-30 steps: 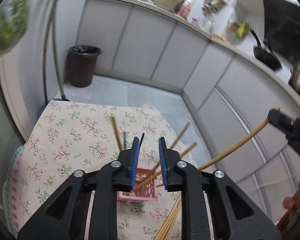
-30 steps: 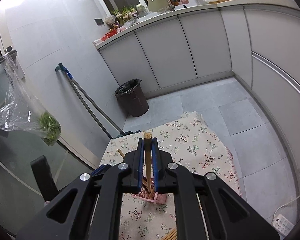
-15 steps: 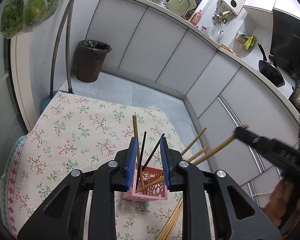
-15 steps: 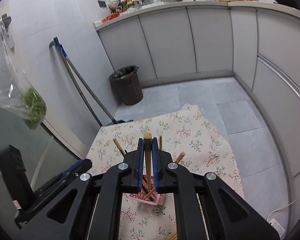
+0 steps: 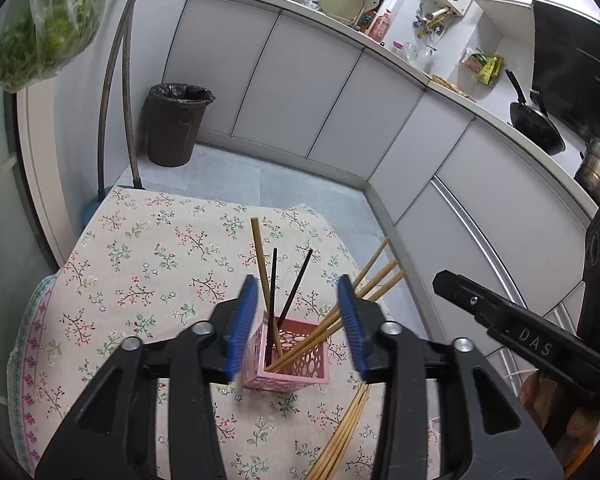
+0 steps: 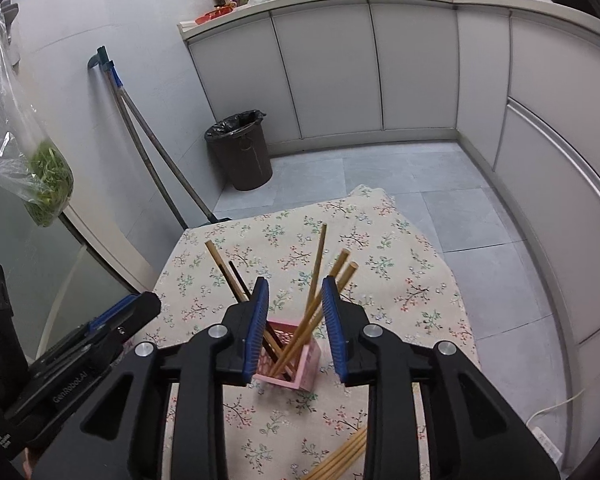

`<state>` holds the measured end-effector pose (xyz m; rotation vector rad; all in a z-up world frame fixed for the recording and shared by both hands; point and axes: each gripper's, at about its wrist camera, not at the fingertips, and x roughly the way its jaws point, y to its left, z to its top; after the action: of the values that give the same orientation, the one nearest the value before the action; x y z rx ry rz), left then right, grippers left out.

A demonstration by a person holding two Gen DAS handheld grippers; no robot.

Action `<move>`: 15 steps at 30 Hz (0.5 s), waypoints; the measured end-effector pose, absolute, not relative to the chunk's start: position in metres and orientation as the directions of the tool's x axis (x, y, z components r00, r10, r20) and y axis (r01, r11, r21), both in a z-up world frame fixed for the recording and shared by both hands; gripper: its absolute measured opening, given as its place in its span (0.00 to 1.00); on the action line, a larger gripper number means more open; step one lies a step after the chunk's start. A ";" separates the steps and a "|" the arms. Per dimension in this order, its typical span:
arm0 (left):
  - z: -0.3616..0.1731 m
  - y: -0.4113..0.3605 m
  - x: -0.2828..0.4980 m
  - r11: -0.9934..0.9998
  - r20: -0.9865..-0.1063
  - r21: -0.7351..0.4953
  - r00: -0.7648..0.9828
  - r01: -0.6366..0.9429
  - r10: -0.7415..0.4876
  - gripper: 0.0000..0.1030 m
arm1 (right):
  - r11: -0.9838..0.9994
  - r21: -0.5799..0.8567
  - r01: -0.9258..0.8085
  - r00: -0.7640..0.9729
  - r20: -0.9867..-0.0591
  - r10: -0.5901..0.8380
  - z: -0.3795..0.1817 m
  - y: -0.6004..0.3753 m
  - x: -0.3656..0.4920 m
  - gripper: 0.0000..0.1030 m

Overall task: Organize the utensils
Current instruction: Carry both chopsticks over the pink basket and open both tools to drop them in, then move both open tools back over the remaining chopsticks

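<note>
A pink perforated holder (image 5: 286, 364) (image 6: 296, 354) stands on the flowered tablecloth (image 5: 148, 276) with several bamboo chopsticks (image 5: 374, 278) (image 6: 320, 270) and two black ones (image 5: 296, 280) leaning in it. More bamboo chopsticks (image 5: 340, 436) (image 6: 340, 456) lie loose on the cloth near me. My left gripper (image 5: 298, 322) hangs above the holder, its jaws opening, nothing pressed between them. My right gripper (image 6: 294, 326) is above the holder too, jaws opening, and the chopstick it held now stands free in the holder. The right gripper's finger (image 5: 512, 332) shows at the right of the left wrist view.
A dark bin (image 5: 178, 124) (image 6: 242, 152) stands on the tiled floor by the grey cabinets (image 5: 300, 84). A mop handle (image 6: 148, 136) leans on the wall. A bag of greens (image 5: 48, 24) hangs at the left. A wok (image 5: 536, 126) sits on the counter.
The right gripper came down over the holder with a bamboo chopstick and let it go into the holder. Both grippers' jaws have spread apart.
</note>
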<state>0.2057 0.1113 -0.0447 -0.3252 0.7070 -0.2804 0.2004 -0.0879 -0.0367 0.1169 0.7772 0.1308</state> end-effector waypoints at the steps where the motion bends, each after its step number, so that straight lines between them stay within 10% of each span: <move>1: -0.044 0.110 0.203 0.916 -0.586 -0.375 0.730 0.142 -0.352 0.47 | 0.986 0.147 -0.072 0.705 -0.692 0.155 -0.038 -0.089 0.198 0.33; 15: -0.059 0.091 0.188 0.954 -0.654 -0.277 0.705 0.115 -0.275 0.89 | 0.992 0.124 0.022 0.717 -0.693 0.071 -0.069 -0.116 0.162 0.75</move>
<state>0.1881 0.0911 -0.0590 -0.2228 0.7594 -0.2192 0.1621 -0.1161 -0.0687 0.1270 0.7707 0.0272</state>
